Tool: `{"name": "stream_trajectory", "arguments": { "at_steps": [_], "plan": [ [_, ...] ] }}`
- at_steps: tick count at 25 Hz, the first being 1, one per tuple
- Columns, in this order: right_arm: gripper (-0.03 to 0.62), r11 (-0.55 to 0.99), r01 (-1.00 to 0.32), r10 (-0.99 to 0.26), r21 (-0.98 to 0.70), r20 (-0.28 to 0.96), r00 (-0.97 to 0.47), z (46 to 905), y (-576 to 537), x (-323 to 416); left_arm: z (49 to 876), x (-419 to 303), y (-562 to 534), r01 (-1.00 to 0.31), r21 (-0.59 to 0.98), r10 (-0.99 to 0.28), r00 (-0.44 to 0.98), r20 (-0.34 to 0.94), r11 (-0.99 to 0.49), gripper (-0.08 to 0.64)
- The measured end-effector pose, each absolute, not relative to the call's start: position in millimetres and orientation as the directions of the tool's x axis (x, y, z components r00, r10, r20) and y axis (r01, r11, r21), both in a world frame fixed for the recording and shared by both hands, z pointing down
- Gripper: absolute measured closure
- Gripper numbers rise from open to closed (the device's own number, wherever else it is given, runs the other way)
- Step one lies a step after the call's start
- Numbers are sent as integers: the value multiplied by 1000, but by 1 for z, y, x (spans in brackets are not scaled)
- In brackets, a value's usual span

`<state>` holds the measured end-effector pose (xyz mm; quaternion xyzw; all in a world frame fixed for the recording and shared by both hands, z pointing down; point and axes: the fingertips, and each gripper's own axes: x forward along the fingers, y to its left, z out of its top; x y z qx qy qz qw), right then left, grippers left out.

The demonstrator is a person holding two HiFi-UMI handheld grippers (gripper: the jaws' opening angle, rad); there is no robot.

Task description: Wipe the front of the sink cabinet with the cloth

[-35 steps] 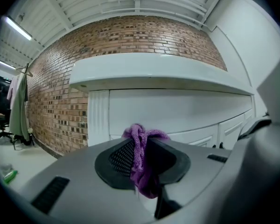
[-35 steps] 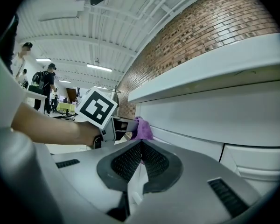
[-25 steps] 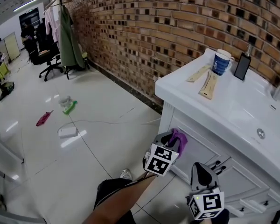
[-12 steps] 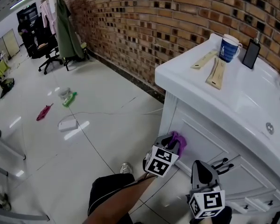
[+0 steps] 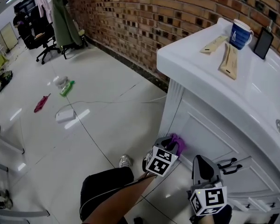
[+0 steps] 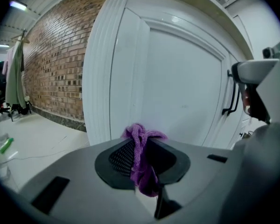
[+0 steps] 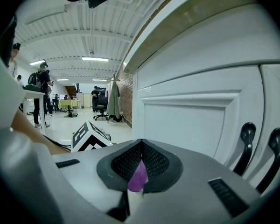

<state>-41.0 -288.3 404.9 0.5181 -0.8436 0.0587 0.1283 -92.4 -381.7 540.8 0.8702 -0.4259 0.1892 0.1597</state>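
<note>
The white sink cabinet [image 5: 210, 129] fills the right of the head view. My left gripper [image 5: 171, 144] is shut on a bunched purple cloth [image 5: 178, 142], low by the cabinet's left corner post. In the left gripper view the cloth [image 6: 141, 158] sticks out between the pads just short of the panelled door [image 6: 182, 78]. My right gripper [image 5: 199, 160] is shut and sits lower right, below the black door handles [image 5: 228, 165]. In the right gripper view a small purple sliver shows between that right gripper's [image 7: 141, 147] pads, facing the door panel [image 7: 186, 120].
On the countertop [image 5: 266, 92] stand a blue mug [image 5: 240, 35], wooden pieces [image 5: 228, 59] and a black item [image 5: 263, 43]. A green bottle [image 5: 66, 88], red rag [image 5: 41, 103], white box [image 5: 65, 115] and cable lie on the floor. The person's shoe [image 5: 126, 161] is beside the cabinet.
Both grippers sit lower against the cabinet front than before, with the left one carrying the cloth down. The countertop has shifted up in the head view.
</note>
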Motion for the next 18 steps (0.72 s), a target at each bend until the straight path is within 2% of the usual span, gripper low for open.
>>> {"name": "stream_trajectory", "arguments": {
  "at_steps": [18],
  "plan": [
    [591,456,-889,-818,-32,377,-434,475,-316,-39,664,-93,-377,-813,214,-585,547,599,-541,485]
  ]
}}
